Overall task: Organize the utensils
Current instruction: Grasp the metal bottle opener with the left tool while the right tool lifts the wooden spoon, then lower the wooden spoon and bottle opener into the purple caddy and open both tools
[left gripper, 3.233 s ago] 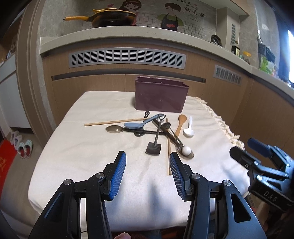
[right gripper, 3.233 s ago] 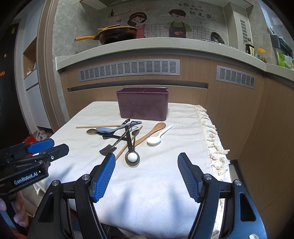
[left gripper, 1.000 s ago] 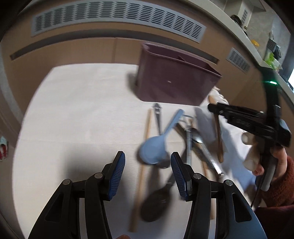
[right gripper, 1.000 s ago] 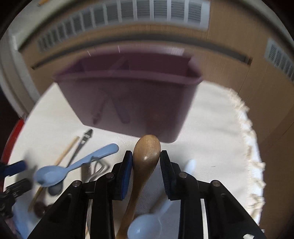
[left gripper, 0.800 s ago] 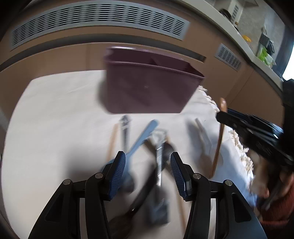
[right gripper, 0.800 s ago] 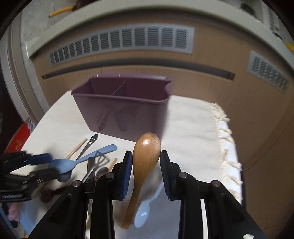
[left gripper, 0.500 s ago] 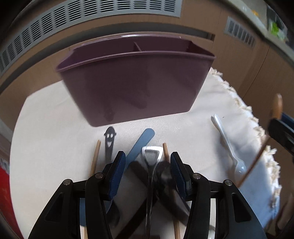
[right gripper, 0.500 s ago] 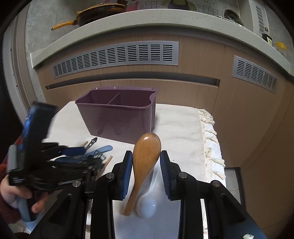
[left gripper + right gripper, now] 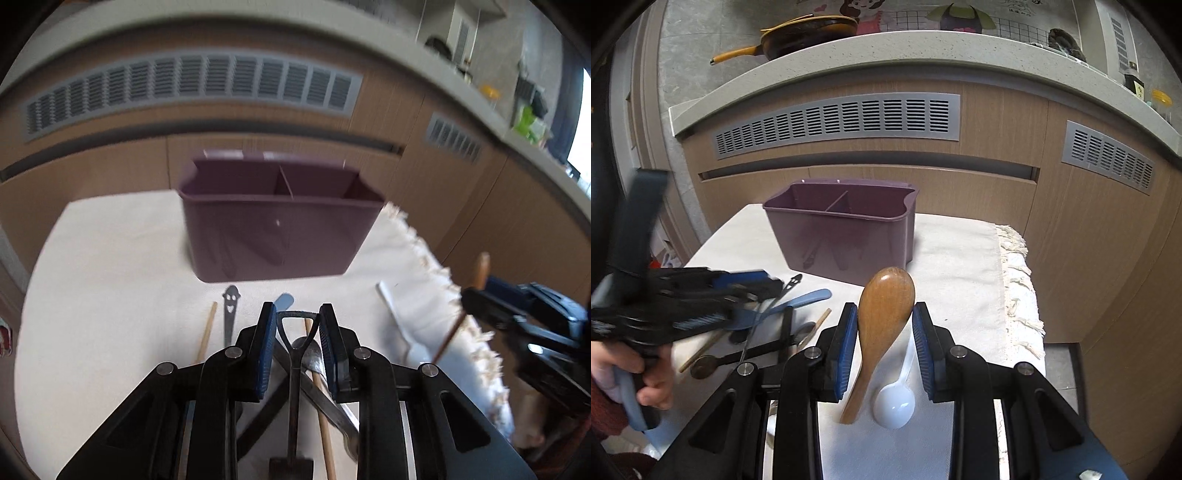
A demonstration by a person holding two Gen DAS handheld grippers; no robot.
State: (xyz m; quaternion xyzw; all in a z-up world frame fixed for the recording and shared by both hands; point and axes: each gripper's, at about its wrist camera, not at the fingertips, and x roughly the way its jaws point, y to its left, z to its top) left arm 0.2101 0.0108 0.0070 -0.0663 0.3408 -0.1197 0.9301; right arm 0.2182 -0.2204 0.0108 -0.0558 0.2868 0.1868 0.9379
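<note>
The wooden spoon (image 9: 882,325) is showing a smooth, mid-brown oval bowl and a slimmer handle of the same wood. It is standing nearly upright in the right tool (image 9: 884,345), bowl end up and handle end slanting down toward the near edge of the bench (image 9: 960,251); the blue pads are pressing on either side just below the bowl, so the spoon is being carried clear of the cloth.

The small black shovel-shaped utensil (image 9: 295,373) is thin and dark, with a triangular loop handle and a flat square blade. Its long axis is running from the near edge toward the far edge, loop end pointing at the purple caddy (image 9: 277,225). The left tool (image 9: 297,347) has just been closing, and its pads are sitting narrow on either side of that loop — whether they are actually pressing on it I cannot tell.

Under the shovel a pile is lying crossed on the white cloth: a metal spoon (image 9: 314,356), wooden chopsticks (image 9: 205,334), a pale blue spoon (image 9: 798,301) and a black handle with a smiling face cut-out (image 9: 231,308). A white plastic spoon (image 9: 895,398) is lying toward the right edge, bowl nearest. The caddy is standing at the far edge, its two compartments holding nothing that shows. A hand (image 9: 646,373) is gripping the left tool's handle.
</note>
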